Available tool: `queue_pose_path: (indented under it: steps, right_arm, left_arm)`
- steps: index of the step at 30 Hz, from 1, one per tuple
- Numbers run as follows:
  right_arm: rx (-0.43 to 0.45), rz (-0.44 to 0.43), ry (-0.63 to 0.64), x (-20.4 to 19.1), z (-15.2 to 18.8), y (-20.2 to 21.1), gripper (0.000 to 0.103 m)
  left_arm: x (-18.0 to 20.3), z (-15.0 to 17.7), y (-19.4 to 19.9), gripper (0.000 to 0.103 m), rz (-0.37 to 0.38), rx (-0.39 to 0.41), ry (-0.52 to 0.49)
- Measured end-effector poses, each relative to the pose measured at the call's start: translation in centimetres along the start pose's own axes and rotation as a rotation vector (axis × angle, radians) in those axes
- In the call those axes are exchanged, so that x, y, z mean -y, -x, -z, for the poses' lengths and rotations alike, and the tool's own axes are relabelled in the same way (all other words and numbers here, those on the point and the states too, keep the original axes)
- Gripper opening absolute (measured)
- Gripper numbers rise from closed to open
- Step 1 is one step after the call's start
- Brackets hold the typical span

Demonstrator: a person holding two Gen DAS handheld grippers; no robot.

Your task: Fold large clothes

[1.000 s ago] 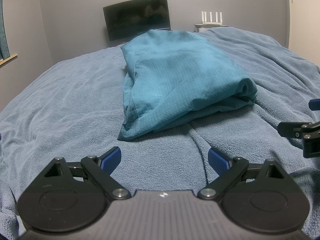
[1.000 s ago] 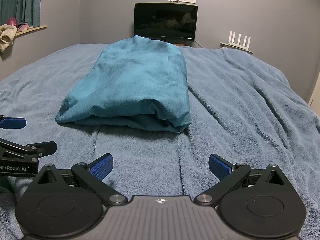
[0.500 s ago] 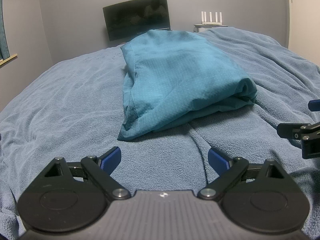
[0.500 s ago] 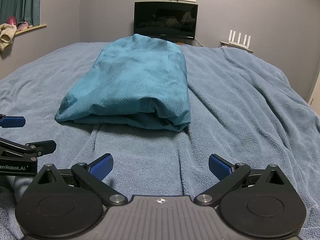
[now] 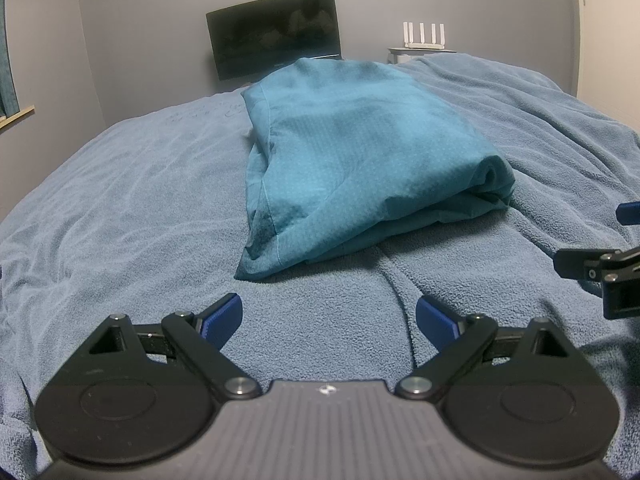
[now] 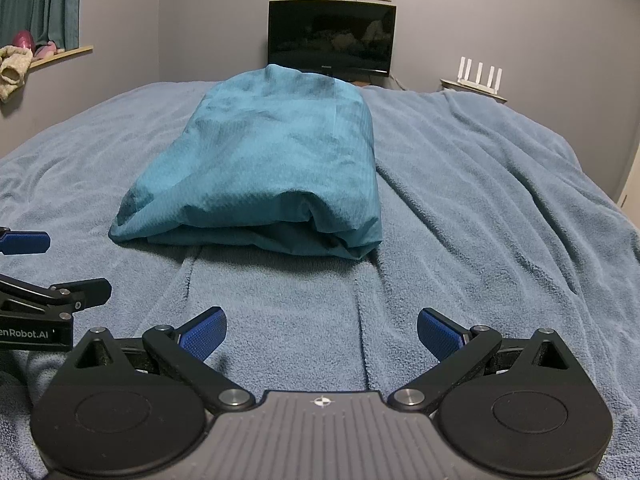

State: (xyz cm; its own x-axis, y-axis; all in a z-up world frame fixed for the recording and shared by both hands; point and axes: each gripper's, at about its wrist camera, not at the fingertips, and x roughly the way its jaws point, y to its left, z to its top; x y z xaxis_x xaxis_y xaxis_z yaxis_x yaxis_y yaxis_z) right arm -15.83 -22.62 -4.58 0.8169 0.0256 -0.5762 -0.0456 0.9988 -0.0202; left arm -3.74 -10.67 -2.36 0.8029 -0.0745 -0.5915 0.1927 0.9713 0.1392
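A teal garment (image 5: 352, 160) lies folded into a thick oblong bundle in the middle of the bed; it also shows in the right wrist view (image 6: 272, 168). My left gripper (image 5: 330, 318) is open and empty, a short way in front of the bundle's near left corner. My right gripper (image 6: 322, 330) is open and empty, a short way in front of the bundle's near edge. Neither touches the garment. Each gripper shows at the edge of the other's view.
A blue-grey fleece blanket (image 6: 500, 220) covers the bed, with creases. A dark monitor (image 6: 332, 38) and a white router (image 6: 480, 74) stand behind the bed by the grey wall. A window ledge with a curtain (image 6: 40, 4) is at the left.
Almost nothing has changed. Both grippers stay open and nearly still; the garment has not moved.
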Motion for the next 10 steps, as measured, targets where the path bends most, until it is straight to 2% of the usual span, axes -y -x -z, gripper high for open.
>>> queue_pose_path:
  steps: [10]
  right_arm:
    - [-0.006,-0.002,-0.003,0.27,0.06,-0.11,0.103]
  left_arm:
    - [-0.08,0.05,-0.06,0.094,0.003,-0.003,0.002]
